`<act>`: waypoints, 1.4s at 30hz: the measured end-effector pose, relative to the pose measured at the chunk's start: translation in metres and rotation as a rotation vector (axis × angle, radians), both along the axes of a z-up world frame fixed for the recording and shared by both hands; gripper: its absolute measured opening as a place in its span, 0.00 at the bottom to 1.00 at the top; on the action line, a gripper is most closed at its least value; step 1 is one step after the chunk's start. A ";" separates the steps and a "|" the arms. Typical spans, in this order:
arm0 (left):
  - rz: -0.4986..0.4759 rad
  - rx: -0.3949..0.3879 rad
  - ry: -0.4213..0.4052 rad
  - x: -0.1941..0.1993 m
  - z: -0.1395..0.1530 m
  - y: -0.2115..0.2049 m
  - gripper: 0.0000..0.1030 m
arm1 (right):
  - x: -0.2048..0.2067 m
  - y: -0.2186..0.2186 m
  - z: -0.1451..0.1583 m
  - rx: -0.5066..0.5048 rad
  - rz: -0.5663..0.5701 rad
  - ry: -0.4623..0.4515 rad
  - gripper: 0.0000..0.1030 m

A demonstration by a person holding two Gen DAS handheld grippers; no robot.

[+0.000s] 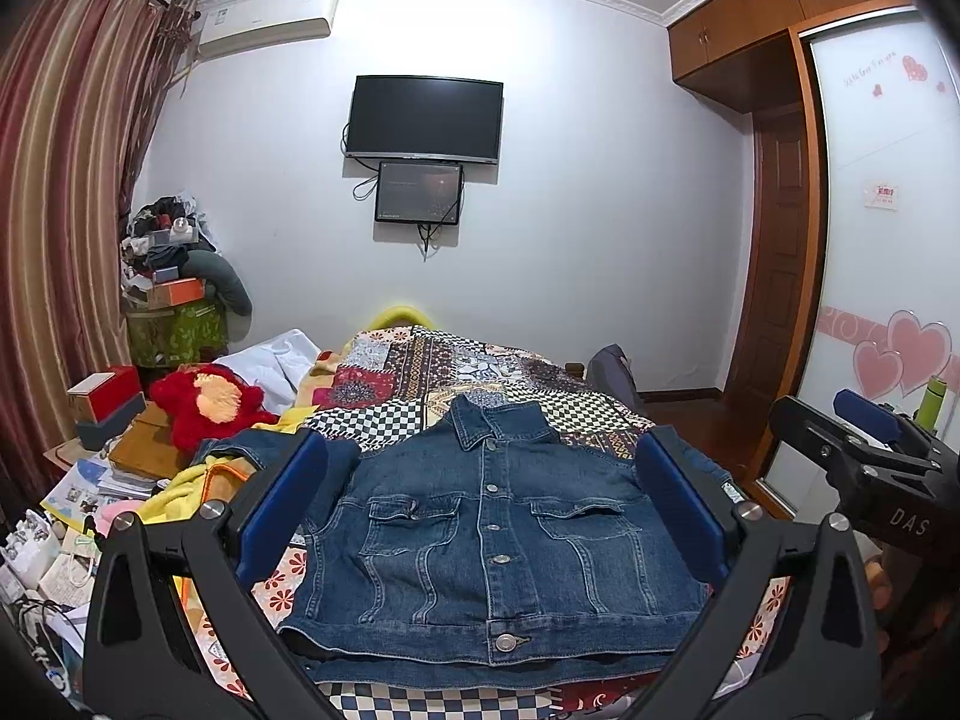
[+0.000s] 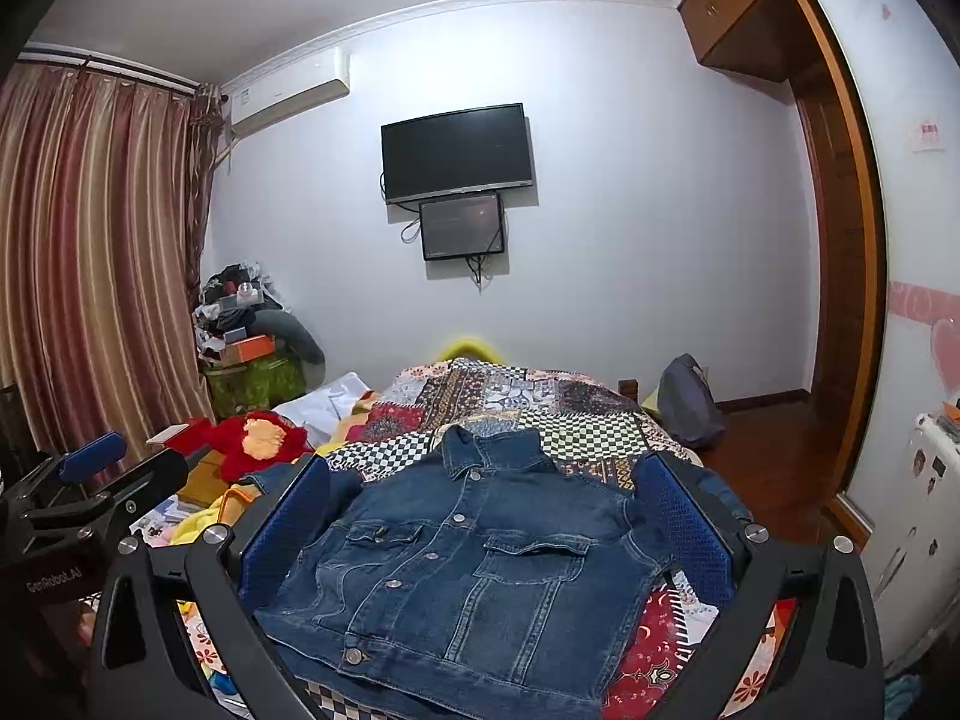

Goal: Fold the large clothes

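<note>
A dark blue denim jacket lies face up and buttoned on the patchwork bedspread, collar away from me, sleeves spread to both sides. It also shows in the right wrist view. My left gripper is open and empty, held above the near part of the jacket with its blue pads wide apart. My right gripper is open and empty too, above the jacket. The right gripper shows at the right edge of the left wrist view. The left gripper shows at the left edge of the right wrist view.
A red plush toy, yellow cloth, boxes and papers crowd the bed's left side. A grey backpack stands on the floor at the right. A wardrobe lines the right wall. A television hangs ahead.
</note>
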State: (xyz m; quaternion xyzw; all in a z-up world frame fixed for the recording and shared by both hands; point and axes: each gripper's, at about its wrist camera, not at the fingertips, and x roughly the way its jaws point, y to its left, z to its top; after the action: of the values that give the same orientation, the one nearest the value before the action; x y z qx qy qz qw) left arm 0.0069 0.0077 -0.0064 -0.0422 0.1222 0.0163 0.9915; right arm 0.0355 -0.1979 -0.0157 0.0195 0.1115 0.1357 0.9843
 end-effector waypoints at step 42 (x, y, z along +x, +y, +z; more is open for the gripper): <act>0.007 0.003 0.012 0.005 -0.002 0.000 1.00 | 0.009 0.002 -0.008 0.013 0.008 0.044 1.00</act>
State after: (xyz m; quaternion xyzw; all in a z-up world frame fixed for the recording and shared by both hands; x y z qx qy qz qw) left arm 0.0122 0.0076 -0.0080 -0.0412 0.1278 0.0202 0.9907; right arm 0.0442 -0.1961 -0.0234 0.0282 0.1325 0.1398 0.9809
